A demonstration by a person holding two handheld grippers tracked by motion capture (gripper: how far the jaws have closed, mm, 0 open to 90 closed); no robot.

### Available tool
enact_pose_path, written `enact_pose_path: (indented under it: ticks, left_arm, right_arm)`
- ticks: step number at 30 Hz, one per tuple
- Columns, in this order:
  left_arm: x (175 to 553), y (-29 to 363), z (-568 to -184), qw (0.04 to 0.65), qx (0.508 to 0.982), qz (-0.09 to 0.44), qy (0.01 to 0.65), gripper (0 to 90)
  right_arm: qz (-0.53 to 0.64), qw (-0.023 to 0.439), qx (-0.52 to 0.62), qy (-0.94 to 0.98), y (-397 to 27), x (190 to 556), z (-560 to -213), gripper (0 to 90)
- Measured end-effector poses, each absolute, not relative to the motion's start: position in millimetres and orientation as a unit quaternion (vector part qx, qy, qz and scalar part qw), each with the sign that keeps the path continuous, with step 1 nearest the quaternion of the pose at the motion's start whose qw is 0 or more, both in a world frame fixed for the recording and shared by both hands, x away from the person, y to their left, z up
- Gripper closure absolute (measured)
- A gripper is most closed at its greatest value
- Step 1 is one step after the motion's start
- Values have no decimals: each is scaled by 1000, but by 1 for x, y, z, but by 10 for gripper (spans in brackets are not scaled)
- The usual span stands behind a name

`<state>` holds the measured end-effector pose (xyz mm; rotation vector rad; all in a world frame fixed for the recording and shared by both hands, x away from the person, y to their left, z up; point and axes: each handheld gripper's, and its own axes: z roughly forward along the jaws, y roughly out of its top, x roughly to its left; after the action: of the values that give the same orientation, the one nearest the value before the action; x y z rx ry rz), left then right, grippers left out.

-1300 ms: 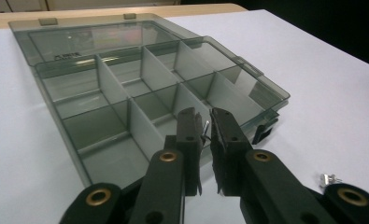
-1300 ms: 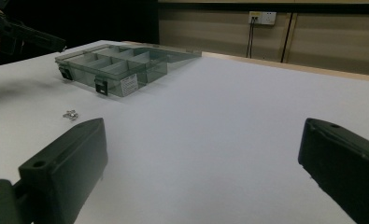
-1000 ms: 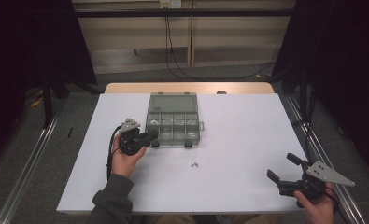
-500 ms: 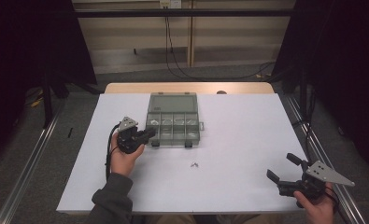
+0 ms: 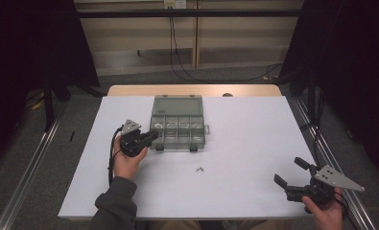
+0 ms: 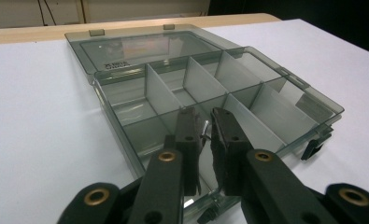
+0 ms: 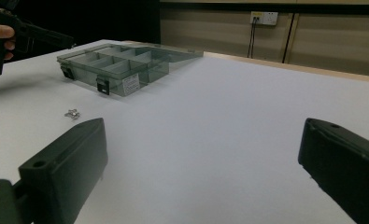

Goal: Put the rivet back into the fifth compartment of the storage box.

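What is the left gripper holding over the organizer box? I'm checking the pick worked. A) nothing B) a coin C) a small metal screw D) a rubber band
C: in the left gripper view, the left gripper is shut on a small metal screw above a front compartment of the open organizer box.

A white table (image 5: 254,143) with a bare wooden strip along its far edge carries the things. A clear grey compartment box (image 5: 177,125) lies on it toward the far edge, left of the middle, its lid folded open and flat toward that edge. A few small metal parts (image 5: 199,168) lie loose nearer the near edge.
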<state>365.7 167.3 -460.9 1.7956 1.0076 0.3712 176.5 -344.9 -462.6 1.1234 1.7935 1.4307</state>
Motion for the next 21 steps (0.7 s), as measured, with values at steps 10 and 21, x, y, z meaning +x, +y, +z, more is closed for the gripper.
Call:
enact_pose_path:
  ticks: [10, 21]
  left_arm:
    - [363, 167, -458, 511, 739, 146, 414, 701]
    - [353, 159, -455, 535, 739, 117, 393, 618]
  right_arm:
    - [535, 291, 420, 673, -345, 176, -462, 13]
    - [536, 288, 419, 674, -344, 177, -462, 13]
